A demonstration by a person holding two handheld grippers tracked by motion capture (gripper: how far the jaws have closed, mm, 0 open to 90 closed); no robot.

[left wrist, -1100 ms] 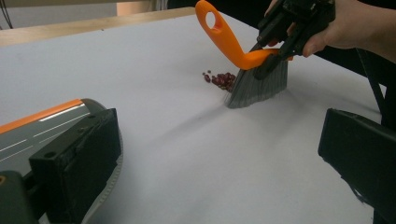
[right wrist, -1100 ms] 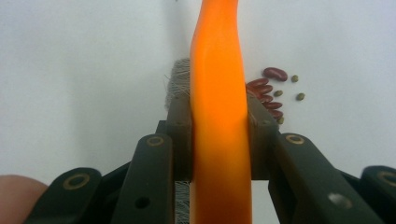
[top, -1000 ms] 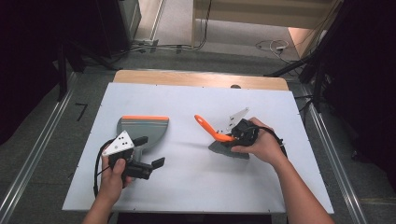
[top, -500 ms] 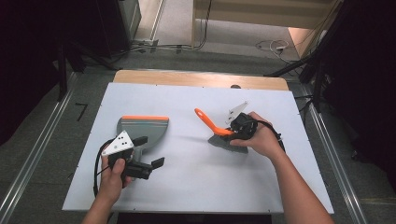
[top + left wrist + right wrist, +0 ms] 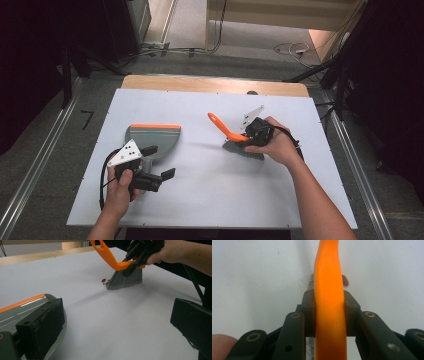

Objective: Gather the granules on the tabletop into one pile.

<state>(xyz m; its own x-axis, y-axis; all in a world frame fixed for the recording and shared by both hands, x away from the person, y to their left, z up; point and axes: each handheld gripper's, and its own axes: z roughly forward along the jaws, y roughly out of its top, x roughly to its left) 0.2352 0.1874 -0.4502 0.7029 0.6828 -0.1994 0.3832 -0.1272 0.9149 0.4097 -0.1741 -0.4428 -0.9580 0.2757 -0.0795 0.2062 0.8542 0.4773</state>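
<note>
A white table (image 5: 210, 200) spans the high view, a strip of bare wood along its far edge. On its left half lies a grey dustpan (image 5: 152, 139) with an orange lip on its far edge, flat on the surface. The left gripper (image 5: 157, 162) sits at the near end of that dustpan, held in the person's left hand (image 5: 120, 187); its jaws stand wide apart with nothing clamped between them, and in the left gripper view one jaw rests beside the pan's rim while the other stands well off to the right.

Right of the table's middle is a hand brush (image 5: 235, 140): orange handle slanting up and away to the left, grey bristles touching the table. The right gripper (image 5: 252, 136), held in the right hand (image 5: 280, 147), is clamped on the orange back of the brush just above the bristles; the right gripper view shows both pads pressed against the handle's sides.

Just beside the bristles' left edge, in the left gripper view, lies a small cluster of dark reddish crumbs (image 5: 105, 281) on the white surface, well apart from the dustpan.
</note>
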